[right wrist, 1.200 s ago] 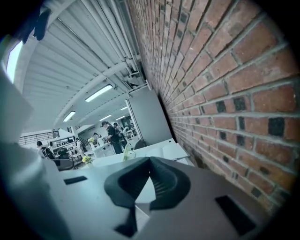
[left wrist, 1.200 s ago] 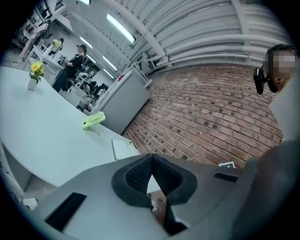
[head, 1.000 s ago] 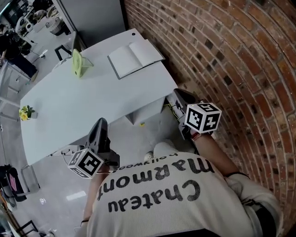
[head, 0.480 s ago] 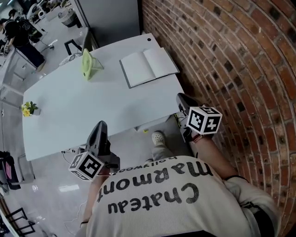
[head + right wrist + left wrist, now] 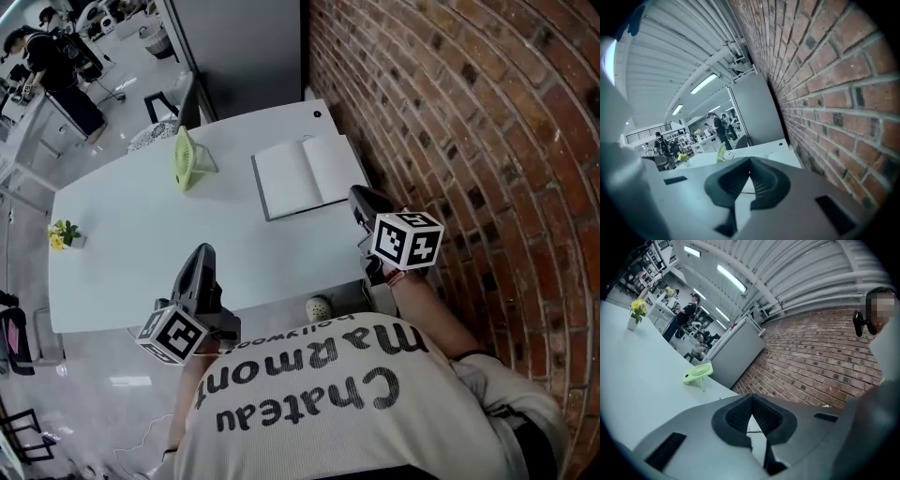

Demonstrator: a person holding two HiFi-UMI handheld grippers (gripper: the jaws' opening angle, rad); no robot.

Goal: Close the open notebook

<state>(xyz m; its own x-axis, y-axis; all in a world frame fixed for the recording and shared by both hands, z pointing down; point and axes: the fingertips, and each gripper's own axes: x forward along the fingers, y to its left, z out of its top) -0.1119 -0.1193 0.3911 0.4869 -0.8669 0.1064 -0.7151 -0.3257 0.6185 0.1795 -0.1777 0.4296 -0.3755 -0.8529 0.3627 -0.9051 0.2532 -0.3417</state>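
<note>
Looking steeply down along a red brick wall (image 5: 487, 112) filling the right side, and over a white table (image 5: 141, 253) butting against it. Wearing a pale shirt (image 5: 375, 422) printed in dark letters with "Chateau Marmont" and, smaller, "Hollywood", all reading upside down from the head view. Facing the open notebook (image 5: 305, 173), lying flat with blank white pages up on the table's far right part, close to the wall. Holding the right gripper (image 5: 361, 199) at the table's right edge, showing just beside the notebook's near right corner, jaws pressed together on nothing. Holding the left gripper (image 5: 202, 253) at the table's near edge, well apart from the notebook, jaws likewise meeting at the tips and pinching nothing. Taking in also a lime-green desk fan (image 5: 185, 159) standing left of the notebook, and a small pot of yellow flowers (image 5: 59, 232) sitting near the table's left edge.
</note>
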